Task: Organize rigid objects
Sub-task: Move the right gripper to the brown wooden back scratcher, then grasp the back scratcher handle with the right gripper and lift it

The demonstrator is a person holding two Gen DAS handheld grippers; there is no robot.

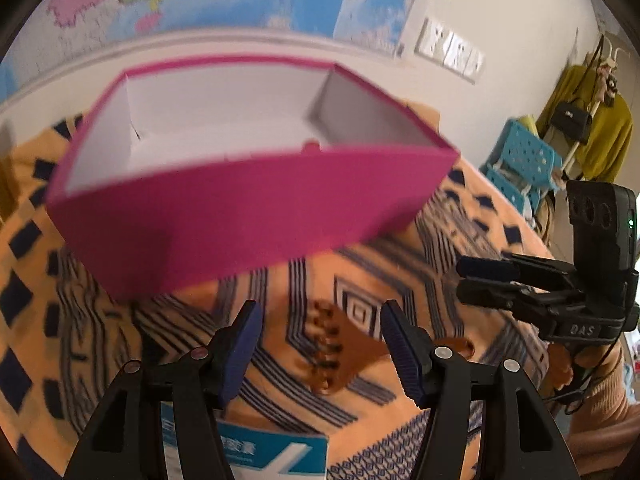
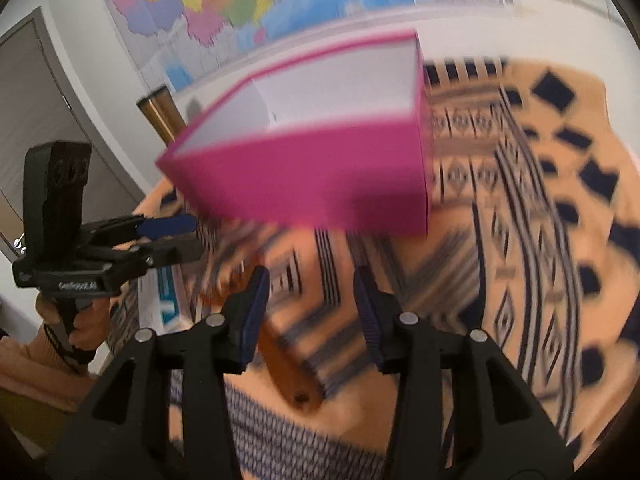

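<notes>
Ahead — pink box (image 1: 256, 196), comb (image 1: 340, 350) — untouched

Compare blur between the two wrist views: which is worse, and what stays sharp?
Right wrist: heavier motion smear on the pink box and patterned cloth; its own jaws stay crisp. Left wrist: milder blur, soft box edges, comb smeared. Fisheye bends both.

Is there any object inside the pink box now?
No, in the left wrist view the pink box shows only its bare white bottom and walls, with nothing lying inside.
</notes>
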